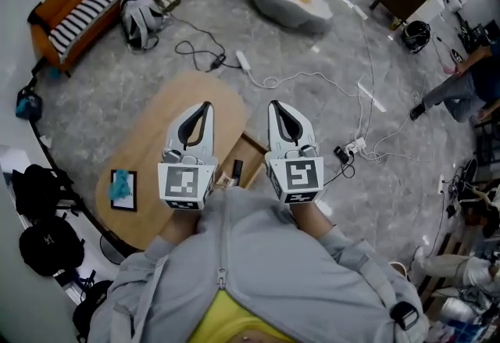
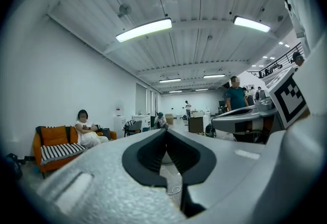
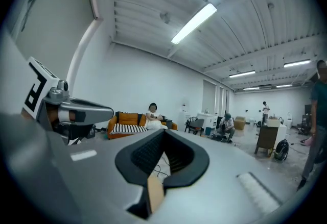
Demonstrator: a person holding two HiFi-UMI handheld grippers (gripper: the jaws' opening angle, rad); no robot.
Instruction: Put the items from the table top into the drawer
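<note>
2 tools hover clenched and empty in the head view: left hand-held gripper [image 1: 205, 107], right hand-held gripper [image 1: 274, 105]. A teal item [image 1: 119, 185] lies on the tabletop [image 1: 180, 99], left of the open drawer [image 1: 251, 148]. Left gripper view and right gripper view show jaws together; lowered unopened, they could shove the item off.

Table [image 1: 168, 111] surface mostly open; black tray [image 1: 125, 205] with teal thing [image 1: 119, 185] occupies near-left end. Drawer [image 1: 251, 150] open at table's right edge, dark item [image 1: 237, 171] inside.
</note>
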